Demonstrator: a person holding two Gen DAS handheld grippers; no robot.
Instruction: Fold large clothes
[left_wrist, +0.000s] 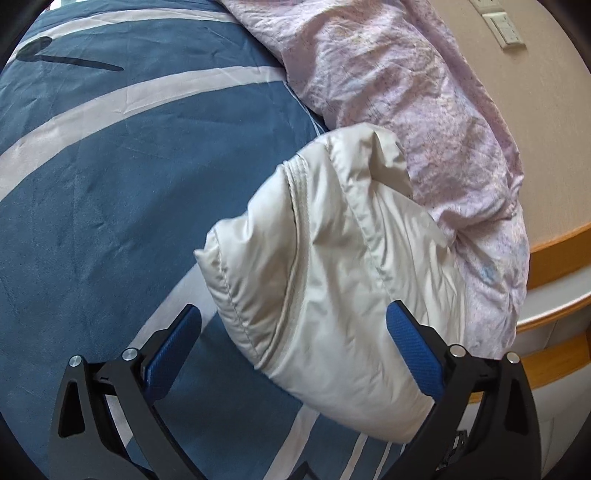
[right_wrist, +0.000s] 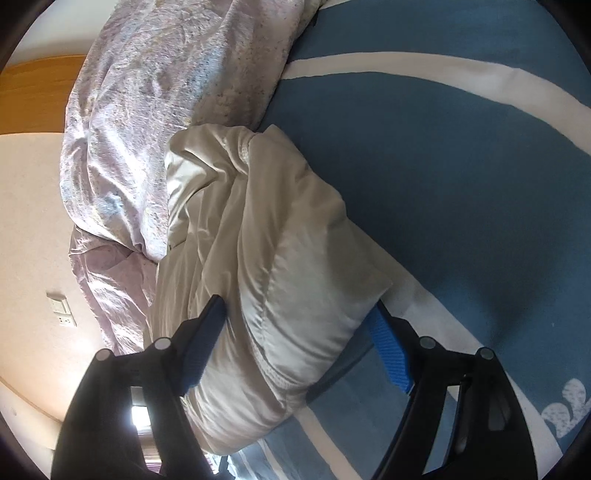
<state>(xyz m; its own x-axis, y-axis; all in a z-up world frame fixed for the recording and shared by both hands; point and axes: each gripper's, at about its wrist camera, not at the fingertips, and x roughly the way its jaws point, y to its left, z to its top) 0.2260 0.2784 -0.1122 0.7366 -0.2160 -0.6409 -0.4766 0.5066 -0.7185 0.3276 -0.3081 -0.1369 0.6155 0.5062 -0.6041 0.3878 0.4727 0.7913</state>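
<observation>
Both tongs stood apart: left gripper (left_wrist: 293, 345) and right gripper (right_wrist: 299, 343) straddled the cream padded jacket (left_wrist: 332, 266), pads clear. It lay bunched on the blue bedsheet (left_wrist: 110, 166) against the pink duvet (left_wrist: 406, 92). I judged a close might snag duvet or slip off puffy fabric.

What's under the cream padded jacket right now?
The cream padded jacket lies on the blue-and-white bedsheet, its far edge against the lilac duvet. Anything beneath its bulk is hidden.

Both tools same build: left tool (left_wrist: 293, 325) and right tool (right_wrist: 299, 328) have black skeletal linkage arms, silver pivot pins, blue textured pads (left_wrist: 413, 354).
</observation>
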